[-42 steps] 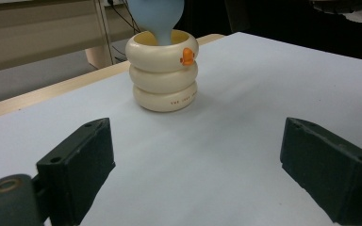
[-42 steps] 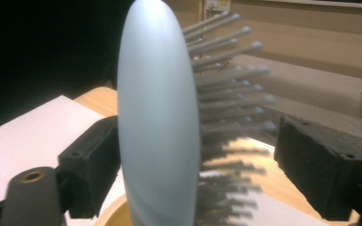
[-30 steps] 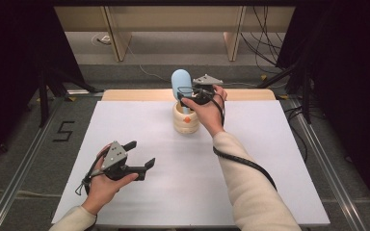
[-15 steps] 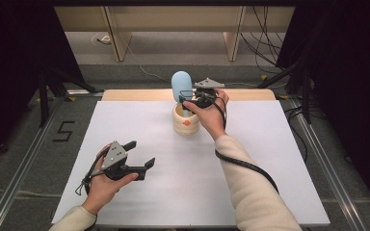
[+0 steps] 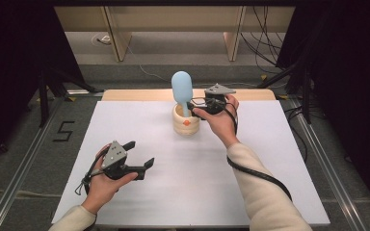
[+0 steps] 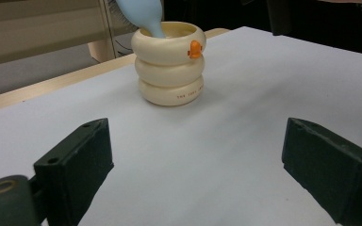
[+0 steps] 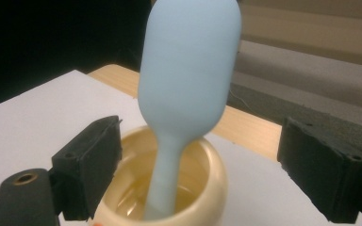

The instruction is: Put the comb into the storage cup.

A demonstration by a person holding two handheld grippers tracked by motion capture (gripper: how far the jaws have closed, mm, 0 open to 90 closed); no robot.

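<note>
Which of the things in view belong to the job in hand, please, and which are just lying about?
In the job:
- pale blue silicone spatula
- cream ringed cup with orange duck bill
- right tool, open

Just about:
- black cables on the floor
- left tool, idle

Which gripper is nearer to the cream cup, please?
Right. The right gripper hovers open right beside the cream cup; the left gripper waits well short of it, near the table's front.

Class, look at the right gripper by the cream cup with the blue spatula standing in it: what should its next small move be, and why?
Probably ease the right gripper forward and close on the blue spatula. Its fingers stand open on either side, not touching, and the spatula leans, handle down, in the cream cup.
</note>
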